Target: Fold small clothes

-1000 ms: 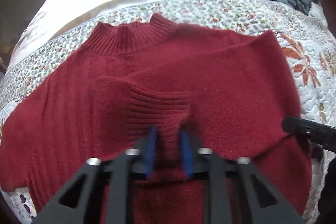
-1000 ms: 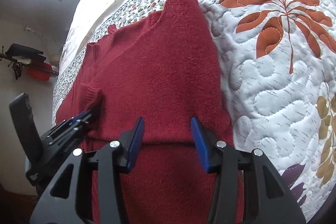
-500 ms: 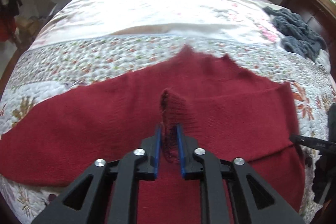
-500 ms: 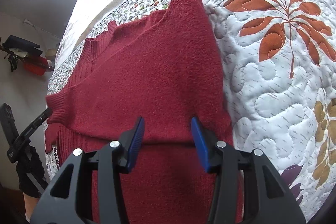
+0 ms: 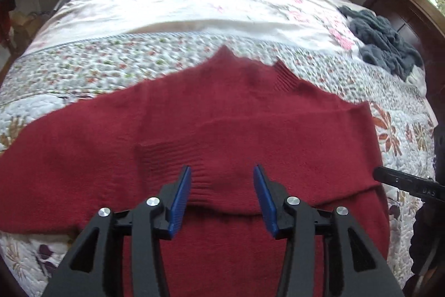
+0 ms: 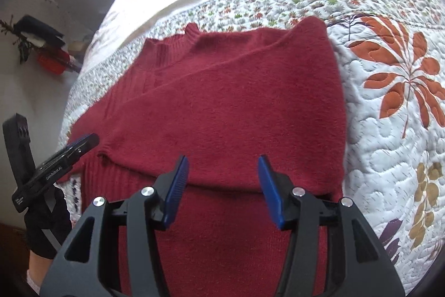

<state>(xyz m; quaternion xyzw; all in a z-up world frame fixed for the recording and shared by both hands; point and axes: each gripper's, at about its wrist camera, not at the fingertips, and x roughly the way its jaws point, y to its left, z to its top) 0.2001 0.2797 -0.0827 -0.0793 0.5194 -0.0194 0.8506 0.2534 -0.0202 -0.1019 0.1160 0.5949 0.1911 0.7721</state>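
Hovering low over the red sweater (image 5: 250,130), the left tongs (image 5: 222,196) and right tongs (image 6: 222,185) both gape wide, empty.

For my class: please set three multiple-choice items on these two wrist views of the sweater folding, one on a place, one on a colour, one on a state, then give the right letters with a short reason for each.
1. Where does the grey garment lie?
A. On the far right of the bed
B. Under the sweater
C. On the floor

2. What colour is the sweater?
A. Navy
B. Dark red
C. Mustard

3. How does the left claw stand?
A. Shut on the cuff
B. Shut on the collar
C. Open, holding nothing

Answers: 1 A, it sits on the quilt near the headboard, apart from the sweater. 2 B, both views show dark red knit. 3 C, its blue pads are spread wide, with the ribbed cuff lying flat on the sweater's body.
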